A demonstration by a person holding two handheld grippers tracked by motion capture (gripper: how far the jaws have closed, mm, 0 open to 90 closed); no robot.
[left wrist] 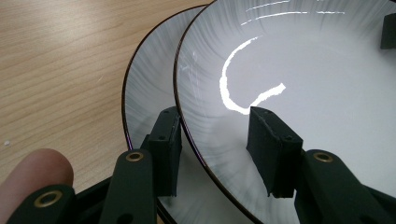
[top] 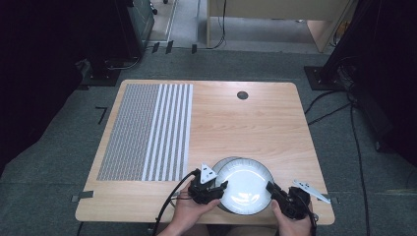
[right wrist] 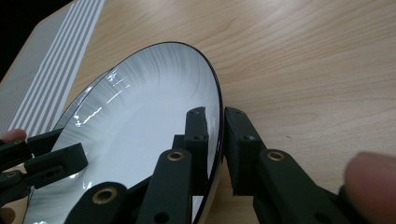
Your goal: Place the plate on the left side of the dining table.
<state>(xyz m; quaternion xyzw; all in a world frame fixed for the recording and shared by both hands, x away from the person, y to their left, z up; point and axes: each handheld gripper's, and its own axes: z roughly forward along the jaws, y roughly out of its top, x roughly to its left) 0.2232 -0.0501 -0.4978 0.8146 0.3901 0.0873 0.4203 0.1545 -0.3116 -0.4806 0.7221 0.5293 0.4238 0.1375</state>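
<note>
Two white plates with dark rims lie overlapped near the table's front edge. The upper plate (top: 244, 189) (left wrist: 303, 70) (right wrist: 149, 107) rests partly on the lower plate (top: 222, 163) (left wrist: 144, 93), shifted to the right. My left gripper (top: 216, 189) (left wrist: 214, 112) sits astride the upper plate's left rim. One jaw is beneath that plate, over the lower plate, and the other is above its inner face; they stand well apart. My right gripper (top: 272, 188) (right wrist: 215, 112) straddles the upper plate's right rim, with a thin gap on each side of it.
A grey and white striped mat (top: 147, 130) covers the left of the wooden table (top: 255, 128). A round cable hole (top: 242, 95) sits near the far edge. Cables and dark stands surround the table on the floor.
</note>
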